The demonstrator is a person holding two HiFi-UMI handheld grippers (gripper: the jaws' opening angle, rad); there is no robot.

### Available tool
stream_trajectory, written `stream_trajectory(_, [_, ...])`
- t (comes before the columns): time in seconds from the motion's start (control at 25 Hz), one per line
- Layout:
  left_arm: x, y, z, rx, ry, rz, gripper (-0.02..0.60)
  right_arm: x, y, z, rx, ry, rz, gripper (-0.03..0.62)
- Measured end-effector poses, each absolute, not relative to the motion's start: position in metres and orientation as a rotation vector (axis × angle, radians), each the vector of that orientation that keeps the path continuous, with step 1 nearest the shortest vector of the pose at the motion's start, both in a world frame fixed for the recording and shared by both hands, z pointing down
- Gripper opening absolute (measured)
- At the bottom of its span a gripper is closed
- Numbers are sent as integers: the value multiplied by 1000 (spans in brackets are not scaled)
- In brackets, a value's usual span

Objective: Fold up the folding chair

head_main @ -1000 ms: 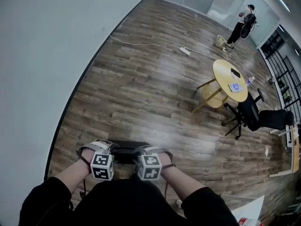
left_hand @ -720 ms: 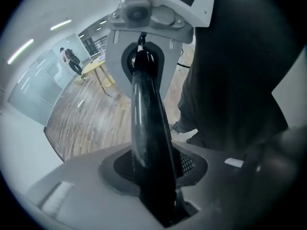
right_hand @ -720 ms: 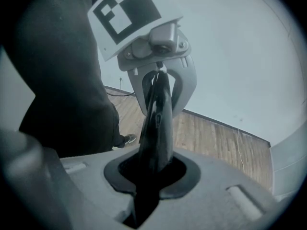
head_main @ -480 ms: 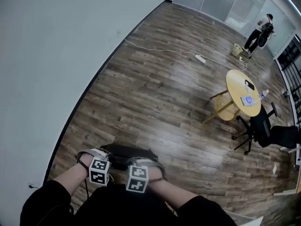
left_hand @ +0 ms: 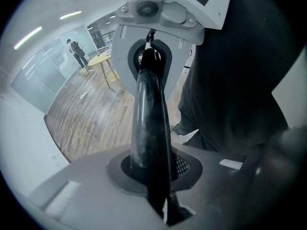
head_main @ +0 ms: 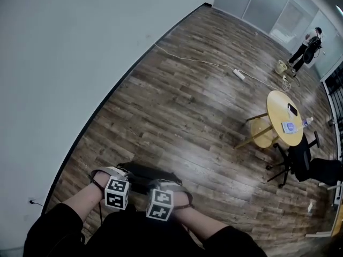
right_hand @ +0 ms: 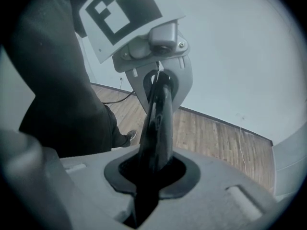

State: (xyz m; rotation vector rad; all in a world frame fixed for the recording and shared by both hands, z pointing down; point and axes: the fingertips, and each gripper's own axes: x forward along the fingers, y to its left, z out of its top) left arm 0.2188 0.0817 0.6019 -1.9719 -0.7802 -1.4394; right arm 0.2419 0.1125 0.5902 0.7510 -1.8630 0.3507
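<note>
The black folding chair [head_main: 140, 174] stands just in front of me on the wood floor, mostly hidden by my arms. Its top bar [left_hand: 148, 123] is a black tube that runs between both grippers. My left gripper [head_main: 110, 174] points steeply down and its jaws have just been closing; the bar now sits clamped in their slot [left_hand: 163, 207]. My right gripper [head_main: 169, 186] is shut on the same bar [right_hand: 156, 128] a short way along, and it shows at the bar's far end [left_hand: 156, 37] in the left gripper view.
A pale wall [head_main: 80, 47] runs along the left, with a socket [head_main: 31, 201] low down. Far right stand a round yellow table [head_main: 288, 116] and a black office chair [head_main: 300, 162]. A white power strip [head_main: 239, 74] with its cable lies on the floor. A person [head_main: 308, 47] stands far off.
The head view has swung, so the table and the distant person sit further right. The two marker cubes stand slightly closer together. Both hands stay at the chair's top.
</note>
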Motion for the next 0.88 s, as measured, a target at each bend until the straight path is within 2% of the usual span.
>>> stream_trajectory(0.52, [228,51,578,-2028,-799,-1537,46,256,77,575,666,-1899,350,46])
stream_trajectory(0.88, [187,29,562,-2118,-808,-1645,49,217,49,557,454,-1965,350,49])
